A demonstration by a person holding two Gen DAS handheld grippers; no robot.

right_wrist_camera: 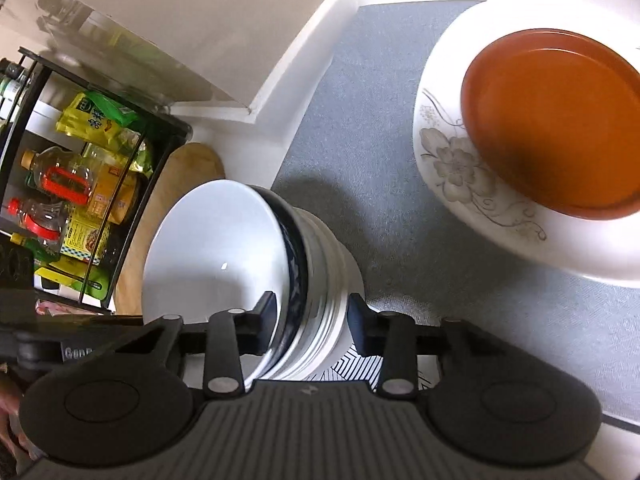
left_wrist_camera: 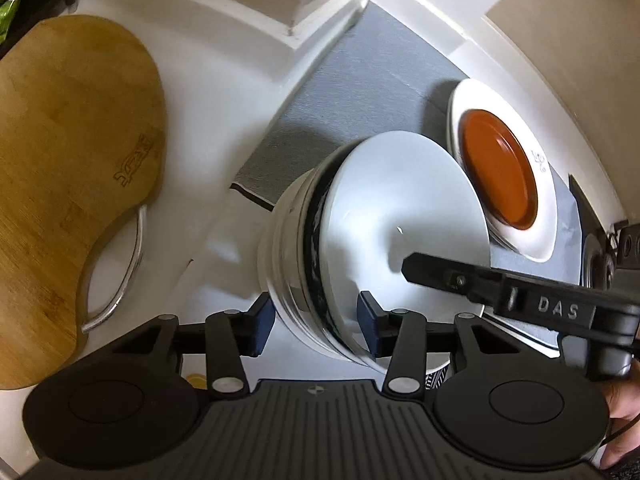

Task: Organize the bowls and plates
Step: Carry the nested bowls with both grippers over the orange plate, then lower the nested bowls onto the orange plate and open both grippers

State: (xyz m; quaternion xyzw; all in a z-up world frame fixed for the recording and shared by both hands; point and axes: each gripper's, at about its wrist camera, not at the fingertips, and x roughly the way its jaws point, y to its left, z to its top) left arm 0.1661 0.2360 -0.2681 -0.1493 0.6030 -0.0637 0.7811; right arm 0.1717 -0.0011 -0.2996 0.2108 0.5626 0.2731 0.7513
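A stack of nested bowls point(left_wrist_camera: 360, 240) with a white bowl on top point(right_wrist_camera: 216, 256) sits at the edge of a grey mat point(left_wrist_camera: 352, 92). My left gripper point(left_wrist_camera: 316, 326) straddles the near rim of the stack, one pad outside, one inside, with a gap showing at the pads. My right gripper point(right_wrist_camera: 312, 326) straddles the opposite rim the same way; its finger point(left_wrist_camera: 460, 280) reaches over the bowl in the left wrist view. An orange plate point(right_wrist_camera: 556, 120) lies on a white floral plate point(right_wrist_camera: 460, 184) on the mat.
A wooden cutting board point(left_wrist_camera: 68, 184) with a metal handle lies left of the bowls. A black wire rack point(right_wrist_camera: 80, 184) with bottles and packets stands beyond it. White counter wall and corner ledge point(left_wrist_camera: 296, 28) at the back.
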